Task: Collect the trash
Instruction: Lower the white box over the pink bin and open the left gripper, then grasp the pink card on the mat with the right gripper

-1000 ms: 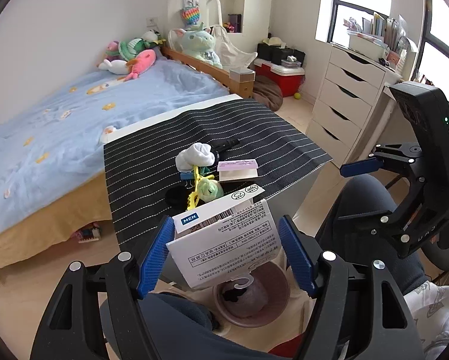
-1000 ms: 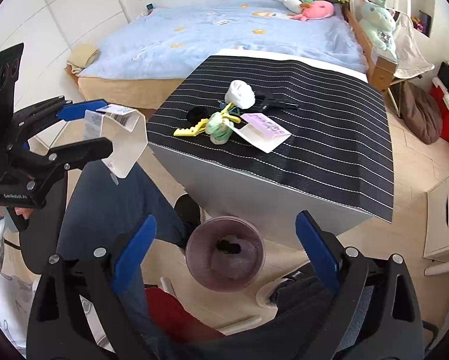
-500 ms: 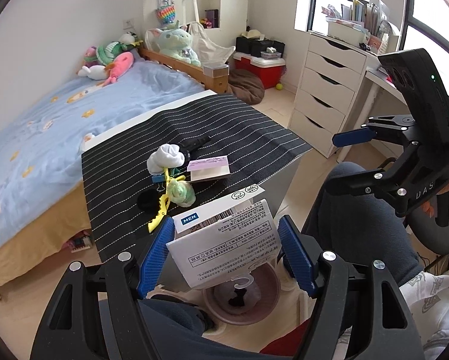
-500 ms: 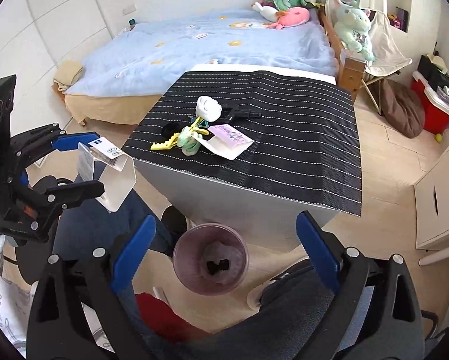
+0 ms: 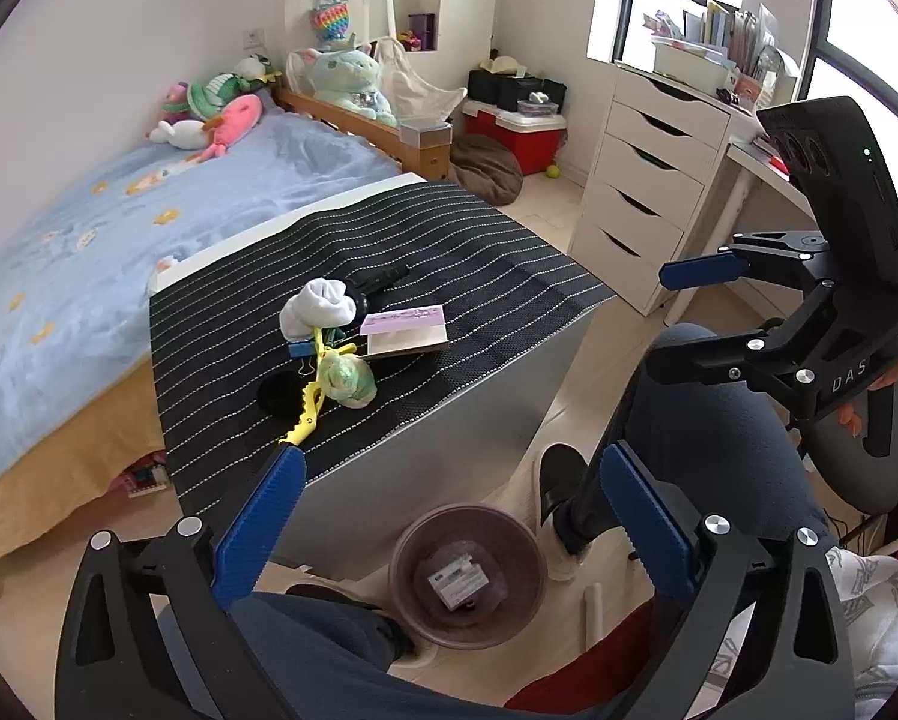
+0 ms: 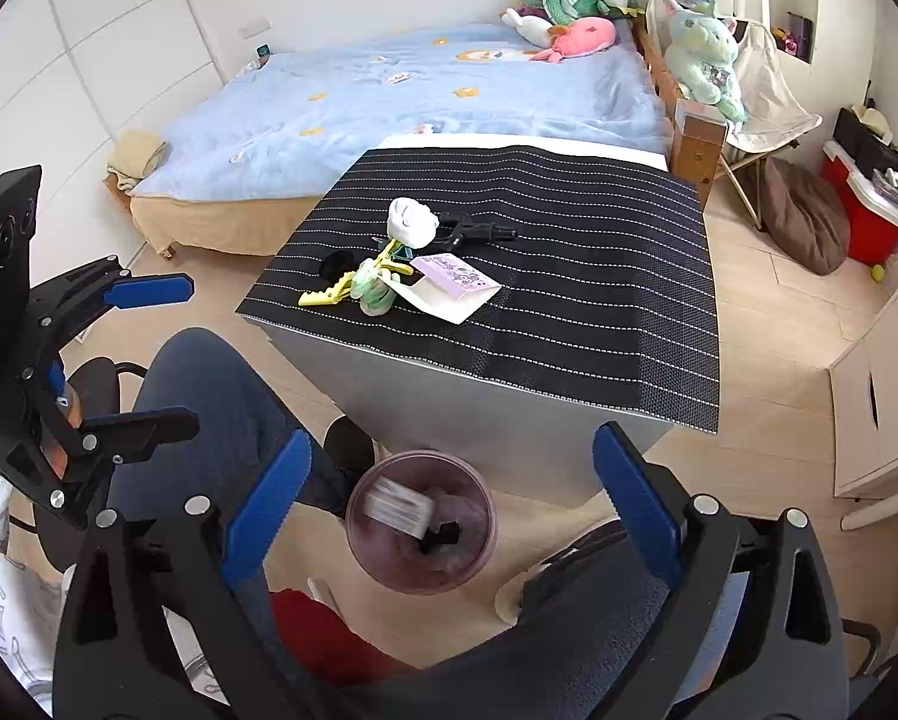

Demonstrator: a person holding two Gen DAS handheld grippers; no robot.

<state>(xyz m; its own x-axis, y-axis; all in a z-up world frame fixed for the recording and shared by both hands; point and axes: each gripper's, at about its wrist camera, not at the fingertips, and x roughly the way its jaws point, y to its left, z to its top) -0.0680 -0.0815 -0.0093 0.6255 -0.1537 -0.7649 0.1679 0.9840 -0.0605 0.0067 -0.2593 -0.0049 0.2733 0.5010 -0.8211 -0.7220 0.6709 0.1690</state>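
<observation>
A white printed box [image 5: 458, 581] lies inside the round purple bin [image 5: 527, 546] on the floor; in the right wrist view the box [image 6: 398, 506] is blurred at the bin's [image 6: 479, 564] rim. My left gripper [image 5: 449, 516] is open and empty above the bin. My right gripper [image 6: 449, 498] is open and empty, also above the bin. On the striped table [image 5: 509, 264] lie a crumpled white tissue [image 5: 317, 306], a green wad [image 5: 347, 378], a purple card [image 5: 407, 330] and a yellow clip [image 5: 308, 414].
A black gun-shaped item [image 6: 476, 231] and a black ring [image 6: 336, 264] also lie on the table. A bed [image 5: 59, 252] stands behind it and white drawers [image 5: 641, 198] to the right. The person's legs [image 5: 707, 420] are beside the bin.
My left gripper has opened and let go of the white box, which has dropped into the purple bin. Both grippers shifted slightly over the bin.
</observation>
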